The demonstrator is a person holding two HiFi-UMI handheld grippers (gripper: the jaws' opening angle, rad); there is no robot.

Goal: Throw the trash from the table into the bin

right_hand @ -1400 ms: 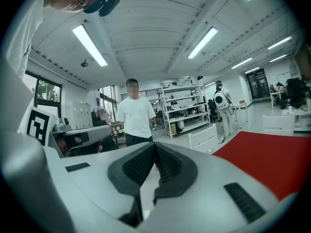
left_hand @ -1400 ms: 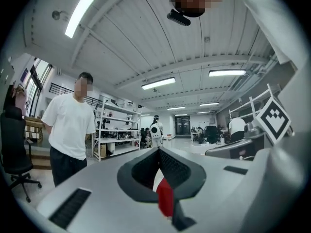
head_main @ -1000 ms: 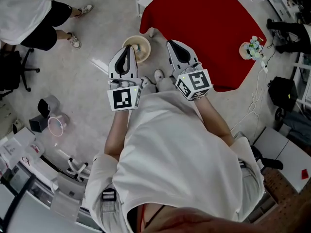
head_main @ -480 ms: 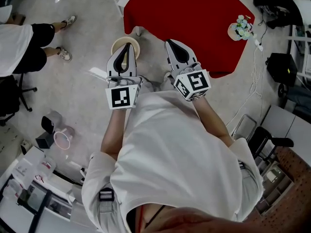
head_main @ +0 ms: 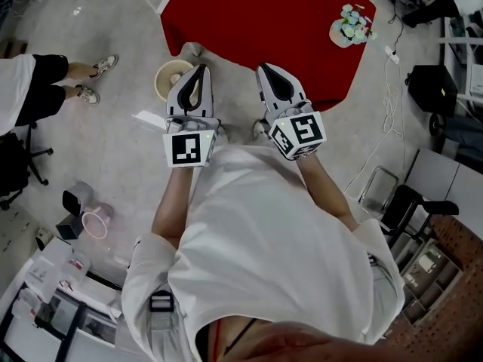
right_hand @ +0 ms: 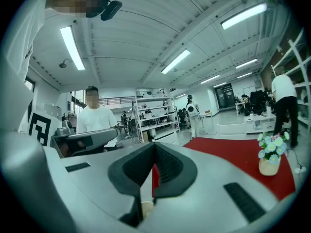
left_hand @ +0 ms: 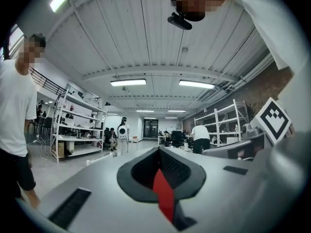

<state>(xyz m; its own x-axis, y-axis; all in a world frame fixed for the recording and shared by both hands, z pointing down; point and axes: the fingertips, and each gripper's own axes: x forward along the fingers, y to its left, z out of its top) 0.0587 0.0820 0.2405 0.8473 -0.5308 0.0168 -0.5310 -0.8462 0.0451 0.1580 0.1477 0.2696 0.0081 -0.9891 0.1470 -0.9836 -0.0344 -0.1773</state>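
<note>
Both jaws pressed together, nothing pinched: my left gripper [head_main: 200, 70] and right gripper [head_main: 266, 70] sit side by side in front of me. The bin [head_main: 167, 80] is on the floor by the red table [head_main: 256, 13] corner, just left of my left gripper.

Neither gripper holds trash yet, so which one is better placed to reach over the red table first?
Right, likely. The right gripper points over the red table's near edge. The left gripper is above the bin on the floor, beside the table's corner. Both jaws are shut.
</note>
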